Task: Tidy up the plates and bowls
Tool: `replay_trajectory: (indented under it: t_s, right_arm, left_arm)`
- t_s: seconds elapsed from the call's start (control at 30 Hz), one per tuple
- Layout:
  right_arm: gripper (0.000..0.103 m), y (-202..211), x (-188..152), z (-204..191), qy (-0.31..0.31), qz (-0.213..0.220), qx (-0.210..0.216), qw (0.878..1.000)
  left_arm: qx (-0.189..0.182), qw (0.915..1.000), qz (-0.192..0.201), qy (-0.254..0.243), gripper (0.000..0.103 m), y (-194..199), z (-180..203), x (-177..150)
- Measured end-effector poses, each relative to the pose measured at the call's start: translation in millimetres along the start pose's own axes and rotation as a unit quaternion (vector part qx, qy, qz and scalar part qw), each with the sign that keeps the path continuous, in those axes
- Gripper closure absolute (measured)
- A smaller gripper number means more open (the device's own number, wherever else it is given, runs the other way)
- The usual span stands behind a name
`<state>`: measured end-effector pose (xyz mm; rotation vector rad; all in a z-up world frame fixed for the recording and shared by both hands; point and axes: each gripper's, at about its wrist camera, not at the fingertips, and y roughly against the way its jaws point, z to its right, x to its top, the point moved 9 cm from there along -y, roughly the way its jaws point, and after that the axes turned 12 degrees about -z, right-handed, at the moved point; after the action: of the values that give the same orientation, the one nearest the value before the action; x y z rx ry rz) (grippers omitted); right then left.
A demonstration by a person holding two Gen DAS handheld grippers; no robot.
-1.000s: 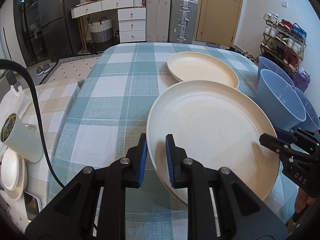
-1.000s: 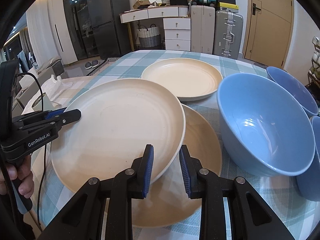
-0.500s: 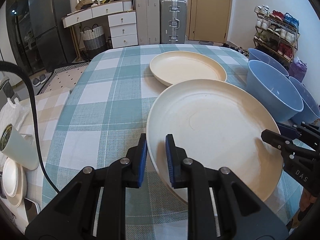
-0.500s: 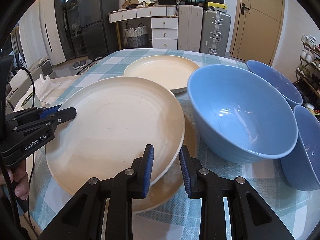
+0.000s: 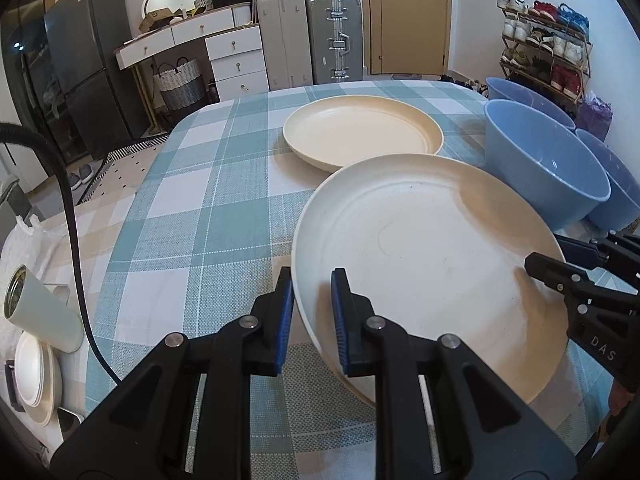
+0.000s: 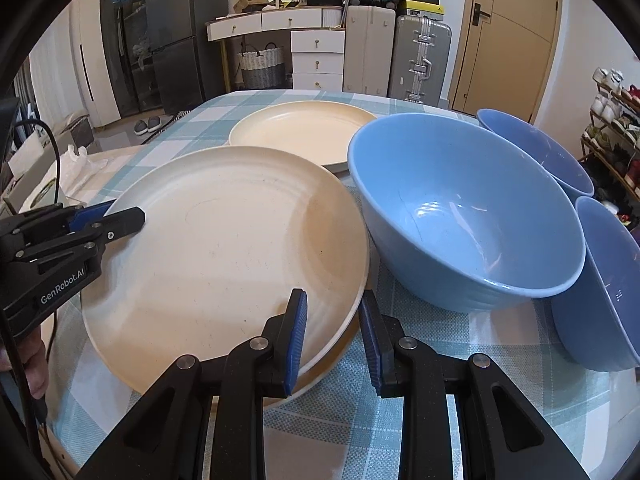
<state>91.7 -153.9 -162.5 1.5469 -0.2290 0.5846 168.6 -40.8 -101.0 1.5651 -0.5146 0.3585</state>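
A large cream plate (image 5: 432, 264) (image 6: 224, 248) hangs just above a second cream plate, whose rim (image 6: 320, 376) peeks out below it. My left gripper (image 5: 312, 292) is shut on the held plate's near-left rim and shows in the right wrist view too, the left gripper (image 6: 120, 216). My right gripper (image 6: 332, 328) is shut on the opposite rim, one pad on top and one underneath; the left wrist view has the right gripper (image 5: 548, 264) as well. A third cream plate (image 5: 360, 136) (image 6: 300, 136) lies farther back. A big blue bowl (image 5: 540, 168) (image 6: 460, 208) stands right beside the held plate.
Two more blue bowls (image 6: 532, 148) (image 6: 600, 280) crowd the right side of the checked tablecloth (image 5: 208, 216). Off the table's left edge sit a pale cup (image 5: 44, 312) and small white plates (image 5: 36, 376). A black cable (image 5: 72, 200) hangs there. Drawers and suitcases stand behind.
Both grippers carried the held plate to the right, so it now covers most of the lower plate and sits close against the big blue bowl. Grips unchanged.
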Motion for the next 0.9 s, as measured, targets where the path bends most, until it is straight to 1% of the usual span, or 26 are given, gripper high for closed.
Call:
replay_trajectory:
  t_s: [0.1, 0.33, 0.5, 0.63, 0.9]
  right_arm:
    - [0.076, -1, -3, 1, 0.005, 0.000, -0.010, 1.000]
    - [0.076, -4, -4, 2, 0.004, -0.003, -0.011, 1.000]
    - [0.076, -6, -6, 1, 0.011, -0.003, -0.024, 1.000]
    - [0.076, -9, -7, 0, 0.012, -0.007, -0.023, 1.000]
    - [0.076, -13, -6, 0, 0.014, -0.010, -0.027, 0.999]
  left_arm:
    - [-0.001, 1.0000, -0.008, -0.001, 0.088, -4, 3, -3]
    - [0.002, 0.9999, -0.014, 0.001, 0.088, -8, 4, -7]
    - [0.006, 0.9998, -0.019, -0.004, 0.088, -11, 5, -10]
    - [0.002, 0.9996, -0.028, -0.002, 0.088, -17, 4, -14]
    - [-0.004, 0.9995, -0.031, 0.005, 0.086, -19, 4, -16]
